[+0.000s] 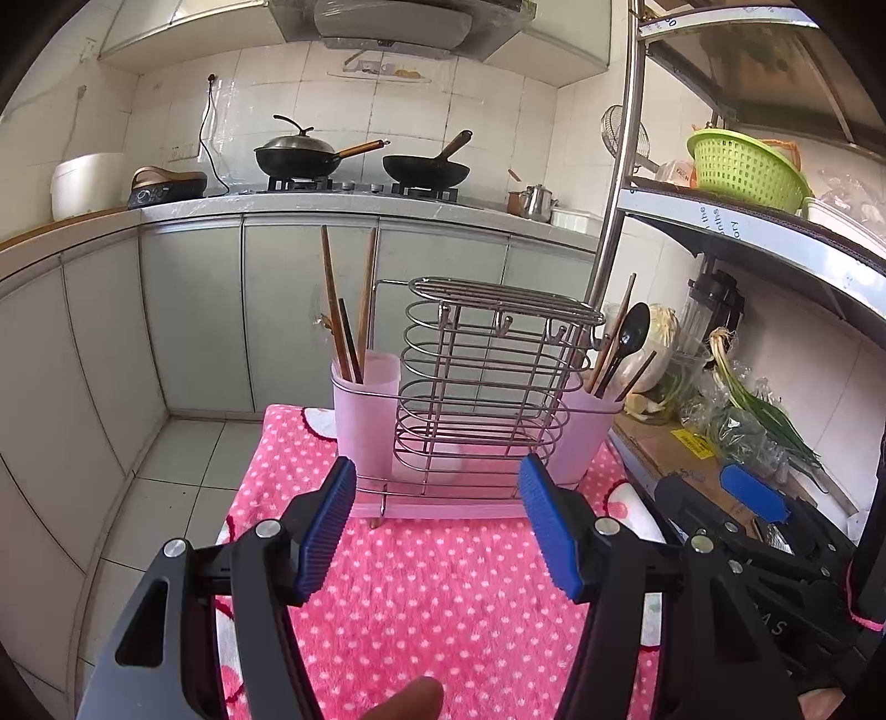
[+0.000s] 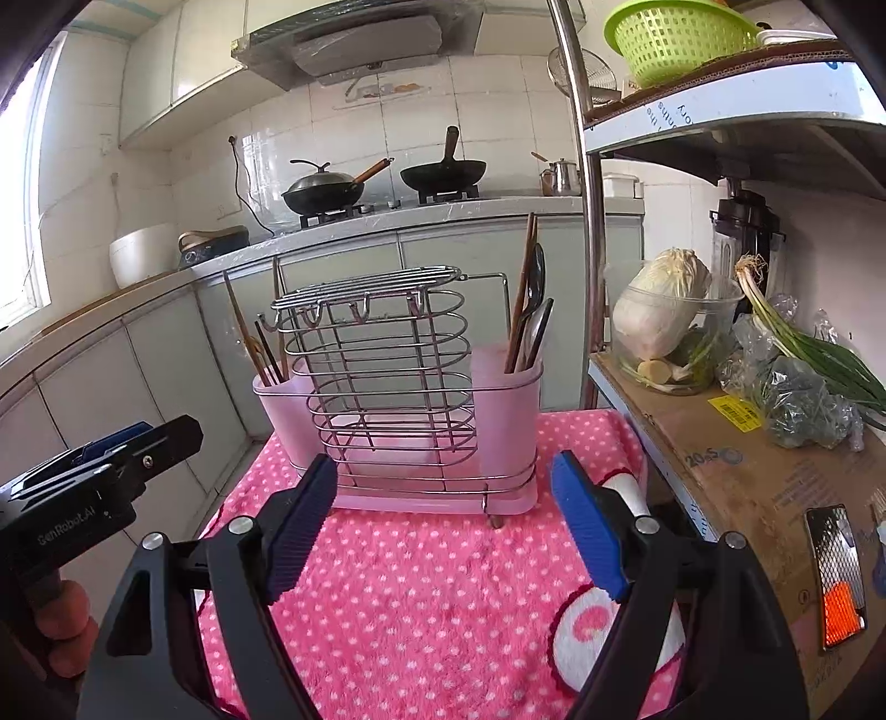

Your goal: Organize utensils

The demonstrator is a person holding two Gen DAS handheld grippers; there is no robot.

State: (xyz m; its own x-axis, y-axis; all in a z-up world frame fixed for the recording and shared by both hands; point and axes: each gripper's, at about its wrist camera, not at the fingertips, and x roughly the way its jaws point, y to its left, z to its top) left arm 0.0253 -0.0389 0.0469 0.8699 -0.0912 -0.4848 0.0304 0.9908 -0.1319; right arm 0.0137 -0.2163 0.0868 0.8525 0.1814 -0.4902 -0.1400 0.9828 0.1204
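Utensil rack (image 1: 476, 387) beside cluttered shelf (image 1: 692, 443)

Pink white-dotted cloth (image 1: 443, 581), pale-pink cups (image 2: 506, 404)

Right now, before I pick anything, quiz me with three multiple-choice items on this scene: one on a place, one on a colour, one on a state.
1. Where is the black spoon?
A. right-hand pink cup
B. left-hand pink cup
C. on the cloth

2. What colour is the basket on the shelf?
A. red
B. green
C. white

3. How are the right gripper fingers?
A. shut on a chopstick
B. shut, empty
C. open, empty

Answers: 1 A, it stands among utensils in the right-hand pink cup. 2 B, it is bright green. 3 C, blue pads stand apart over the dotted cloth.
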